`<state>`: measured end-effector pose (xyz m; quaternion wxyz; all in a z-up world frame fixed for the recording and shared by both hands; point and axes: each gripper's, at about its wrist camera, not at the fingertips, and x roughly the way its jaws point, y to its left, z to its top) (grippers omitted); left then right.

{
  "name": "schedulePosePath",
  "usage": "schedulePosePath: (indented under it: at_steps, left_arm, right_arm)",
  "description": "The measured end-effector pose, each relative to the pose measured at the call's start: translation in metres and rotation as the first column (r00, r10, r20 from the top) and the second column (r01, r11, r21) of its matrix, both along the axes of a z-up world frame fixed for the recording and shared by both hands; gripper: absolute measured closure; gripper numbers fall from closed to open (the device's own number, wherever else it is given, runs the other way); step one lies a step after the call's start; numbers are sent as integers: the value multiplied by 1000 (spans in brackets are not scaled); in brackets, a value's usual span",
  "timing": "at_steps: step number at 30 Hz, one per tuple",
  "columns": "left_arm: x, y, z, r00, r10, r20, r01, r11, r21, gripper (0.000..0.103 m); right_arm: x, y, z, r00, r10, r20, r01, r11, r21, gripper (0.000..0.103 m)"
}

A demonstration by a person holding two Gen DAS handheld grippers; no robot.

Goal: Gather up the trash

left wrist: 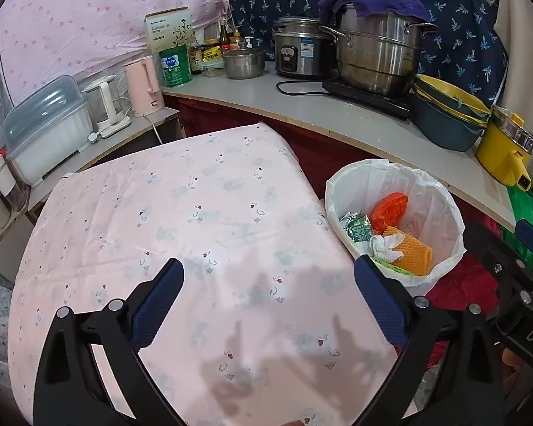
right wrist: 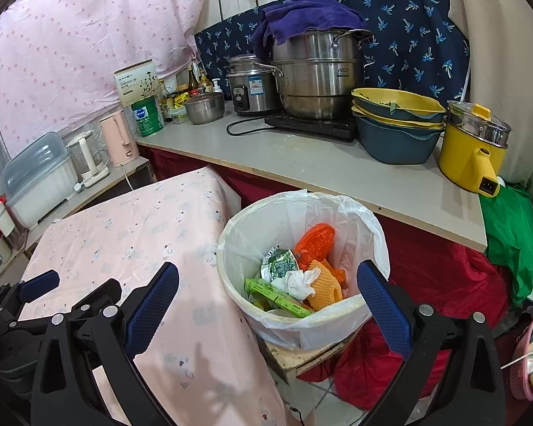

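Both grippers, left (left wrist: 268, 301) and right (right wrist: 266, 296), wide open, empty. Trash (right wrist: 295, 280) sits in lined bin (right wrist: 369, 227) beside bench (right wrist: 131, 234); looks light, crumpled, probably pinch tissue mid-wad

We see the left gripper (left wrist: 269, 291) angled downward, its two black arms splayed wide and the blue pads (left wrist: 156, 301) far apart with nothing between them. In its view the right gripper (left wrist: 529, 248) sits close off its right side, only partly in frame. From the right wrist, the right gripper (right wrist: 266, 298) also tilts downward, jaws spread fully, blue pads (right wrist: 383, 305) clear of any contact and holding nothing. The left gripper (right wrist: 39, 284) shows just beside its left finger, slightly behind its tips. We cannot see any hand or sleeve.
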<state>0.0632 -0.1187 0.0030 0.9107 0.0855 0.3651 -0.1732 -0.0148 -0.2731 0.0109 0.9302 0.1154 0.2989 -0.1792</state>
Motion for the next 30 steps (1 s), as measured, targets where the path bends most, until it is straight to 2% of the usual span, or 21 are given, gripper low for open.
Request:
schedulePosePath:
  at_steps: [4, 15, 30]
  left_arm:
    - [-5, 5, -3, 1000, 11, -5, -11, 1000, -5, 7]
    - [-13, 18, -17, 998, 53, -17, -53, 998, -15, 7]
    - [-23, 24, -25, 999, 54, -1, -54, 999, -5, 7]
  right_arm:
    - [-7, 3, -4, 1000, -11, -9, 11, 1000, -6, 6]
    - [-23, 8, -14, 999, -21, -29, 20, 999, -33, 6]
    - [-33, 15, -30, 998, -13, -65, 11, 999, -31, 6]
